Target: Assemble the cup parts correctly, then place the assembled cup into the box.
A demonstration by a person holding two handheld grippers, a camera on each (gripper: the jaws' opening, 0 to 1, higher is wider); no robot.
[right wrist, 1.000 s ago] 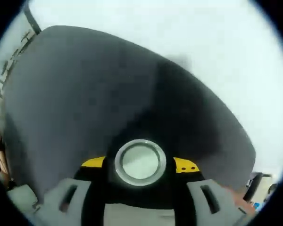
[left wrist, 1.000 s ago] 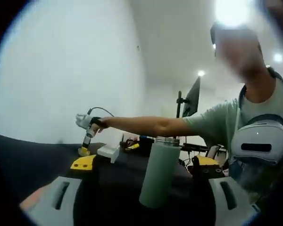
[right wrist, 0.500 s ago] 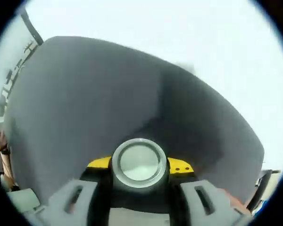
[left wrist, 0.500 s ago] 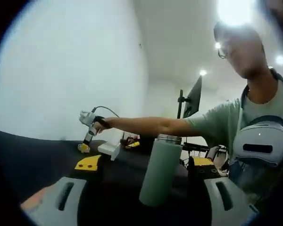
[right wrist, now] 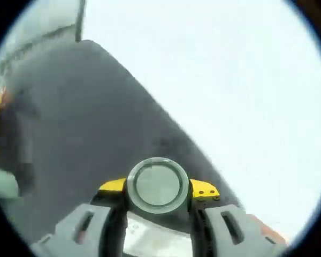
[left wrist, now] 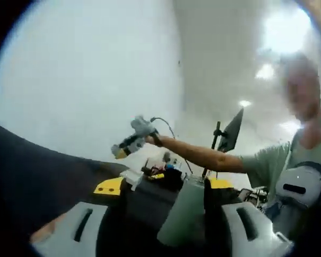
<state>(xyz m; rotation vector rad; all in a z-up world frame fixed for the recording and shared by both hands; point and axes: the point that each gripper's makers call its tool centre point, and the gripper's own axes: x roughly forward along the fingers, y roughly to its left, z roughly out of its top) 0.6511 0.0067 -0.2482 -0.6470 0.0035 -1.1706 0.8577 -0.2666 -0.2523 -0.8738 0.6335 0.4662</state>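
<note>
Now cup body [left wrist: 183,214] tilted, top upper right; lid [right wrist: 158,184] face-on.

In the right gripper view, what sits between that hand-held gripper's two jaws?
A round silver-rimmed lid sits between the right hand-held gripper jaws, which close on its sides, above the dark table.

White room, dark table, bright ceiling lights.
A plain white wall [left wrist: 80,80] spreads ahead and to the left of the left gripper; ceiling lights [left wrist: 287,32] glare up on its right, and a dark monitor [left wrist: 232,131] stands on a pole beyond. A dark table [right wrist: 69,139] stretches away in front of the right gripper.
</note>
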